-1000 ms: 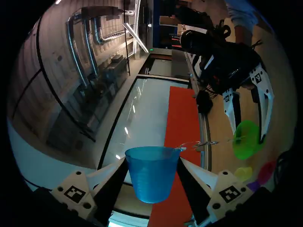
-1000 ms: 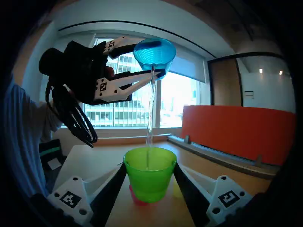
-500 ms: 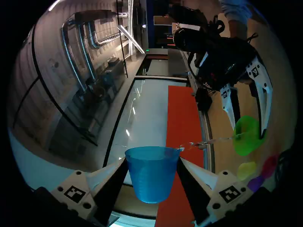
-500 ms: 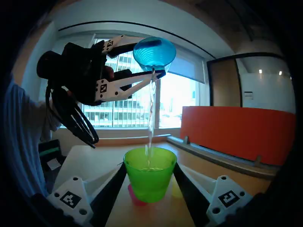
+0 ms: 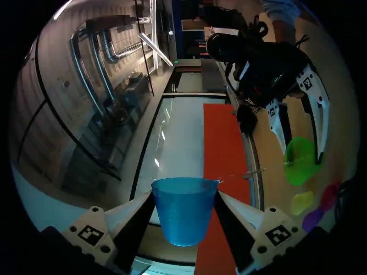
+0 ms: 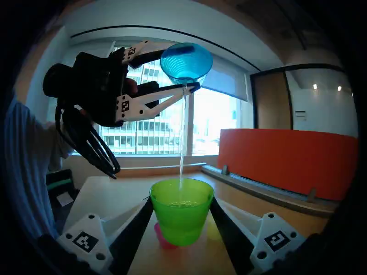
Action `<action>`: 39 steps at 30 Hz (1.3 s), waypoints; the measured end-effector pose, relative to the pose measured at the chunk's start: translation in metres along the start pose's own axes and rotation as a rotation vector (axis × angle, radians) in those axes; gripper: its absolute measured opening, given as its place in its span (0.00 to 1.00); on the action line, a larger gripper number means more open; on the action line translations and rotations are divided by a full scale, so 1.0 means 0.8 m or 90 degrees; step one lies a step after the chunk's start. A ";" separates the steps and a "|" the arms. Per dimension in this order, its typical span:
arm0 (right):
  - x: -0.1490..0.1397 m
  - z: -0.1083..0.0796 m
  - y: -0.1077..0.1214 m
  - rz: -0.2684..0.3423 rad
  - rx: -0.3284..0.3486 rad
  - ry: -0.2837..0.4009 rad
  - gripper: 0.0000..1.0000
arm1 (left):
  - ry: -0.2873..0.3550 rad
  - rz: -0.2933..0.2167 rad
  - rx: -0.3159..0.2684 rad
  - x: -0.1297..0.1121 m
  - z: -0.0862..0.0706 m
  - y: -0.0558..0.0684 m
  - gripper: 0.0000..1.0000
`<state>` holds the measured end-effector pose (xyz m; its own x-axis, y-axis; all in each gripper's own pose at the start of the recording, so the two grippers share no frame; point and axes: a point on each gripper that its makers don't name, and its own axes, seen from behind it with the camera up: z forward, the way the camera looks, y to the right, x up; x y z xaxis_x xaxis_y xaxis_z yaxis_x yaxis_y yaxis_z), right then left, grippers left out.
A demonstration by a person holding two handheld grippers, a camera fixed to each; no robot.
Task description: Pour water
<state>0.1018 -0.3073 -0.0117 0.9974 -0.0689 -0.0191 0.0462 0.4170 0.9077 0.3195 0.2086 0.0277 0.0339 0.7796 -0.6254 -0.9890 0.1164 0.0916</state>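
Observation:
My left gripper (image 5: 183,208) is shut on a blue cup (image 5: 184,210), tipped well over on its side. In the right gripper view that blue cup (image 6: 186,62) hangs high with the left gripper (image 6: 181,66) around it, and a thin stream of water (image 6: 182,137) falls from its lip. The stream lands in a green cup (image 6: 182,216) that my right gripper (image 6: 182,220) is shut on, upright, with water inside. In the left gripper view the green cup (image 5: 300,160) sits between the right gripper's white fingers (image 5: 279,126).
A wooden table (image 6: 257,206) lies below the green cup, with pink (image 6: 160,236) and yellow (image 6: 213,231) cups standing on it behind. An orange panel (image 6: 289,158) runs along the right. Windows are at the back; a person's sleeve (image 6: 27,169) is at the left.
The water stream has thinned from a thick flow to a fine thread. The blue cup has risen slightly, and the water level in the green cup has gone up.

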 end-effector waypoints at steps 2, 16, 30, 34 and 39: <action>0.000 0.000 0.000 -0.001 0.000 0.000 0.89 | 0.001 0.003 0.000 0.001 0.000 0.000 0.86; 0.001 -0.003 0.002 0.002 -0.003 0.005 0.89 | 0.005 0.041 0.002 0.009 0.002 -0.002 0.86; 0.003 -0.004 0.004 0.003 -0.005 0.008 0.89 | 0.006 0.044 0.003 0.012 0.004 -0.002 0.86; 0.004 -0.005 0.005 0.003 -0.006 0.009 0.89 | 0.006 0.039 0.004 0.009 0.006 -0.006 0.86; 0.003 -0.005 0.005 0.002 -0.007 0.010 0.89 | 0.004 0.016 0.003 0.005 0.009 -0.008 0.86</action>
<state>0.1049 -0.3020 -0.0096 0.9983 -0.0534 -0.0222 0.0429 0.4266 0.9034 0.3268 0.2154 0.0303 0.0081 0.7784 -0.6277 -0.9888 0.0996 0.1107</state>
